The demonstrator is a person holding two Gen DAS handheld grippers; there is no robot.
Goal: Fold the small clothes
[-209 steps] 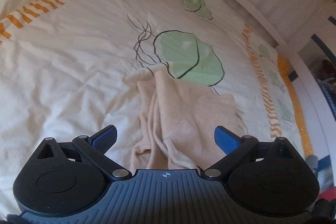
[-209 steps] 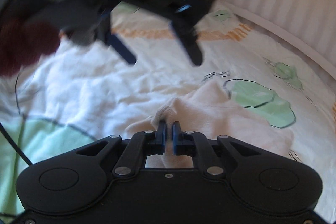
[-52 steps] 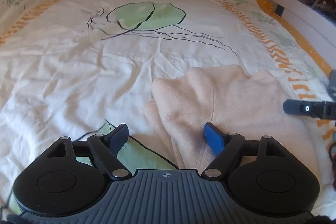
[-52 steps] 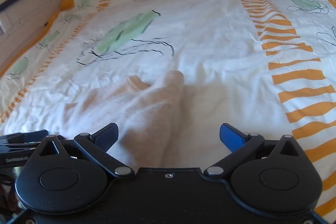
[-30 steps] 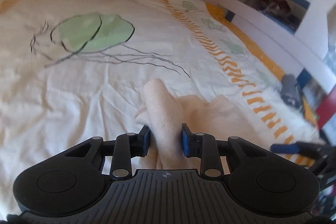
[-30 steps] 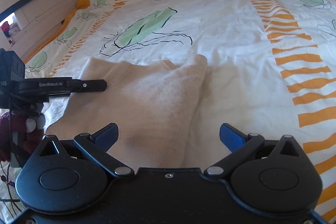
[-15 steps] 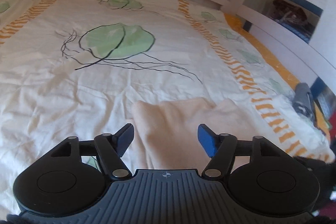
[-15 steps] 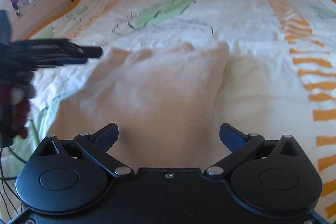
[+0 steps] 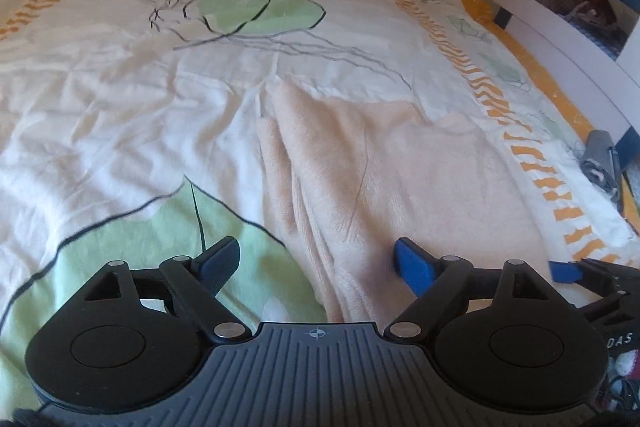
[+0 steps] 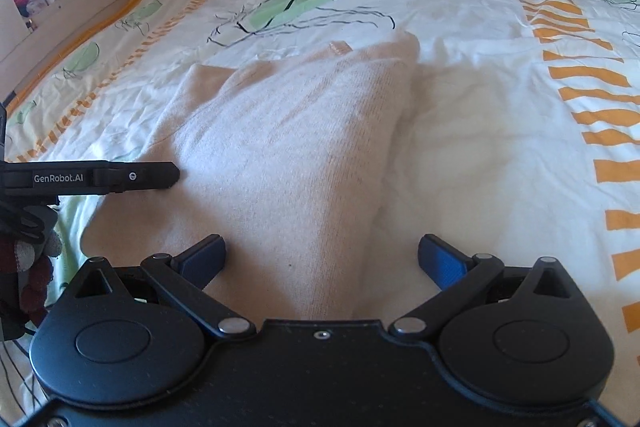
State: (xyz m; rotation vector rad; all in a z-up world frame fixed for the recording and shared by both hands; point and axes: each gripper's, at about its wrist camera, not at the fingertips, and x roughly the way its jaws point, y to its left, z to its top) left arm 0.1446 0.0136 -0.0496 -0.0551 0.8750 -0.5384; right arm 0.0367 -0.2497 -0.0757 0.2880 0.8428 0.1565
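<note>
Left gripper (image 9: pixel 316 261) & right gripper (image 10: pixel 322 259) both spread wide, nothing held. Beige knit garment (image 10: pixel 288 147) lies partly folded on the leaf-print duvet (image 10: pixel 480 107), its near edge between each pair of blue pads. Left gripper's finger reaches over garment's left side in right wrist view.

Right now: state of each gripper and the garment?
left gripper: open, empty, straddling the garment's near-left edge
right gripper: open, empty, near the garment's near-right edge
beige garment: lying folded on the bedsheet, released
</note>
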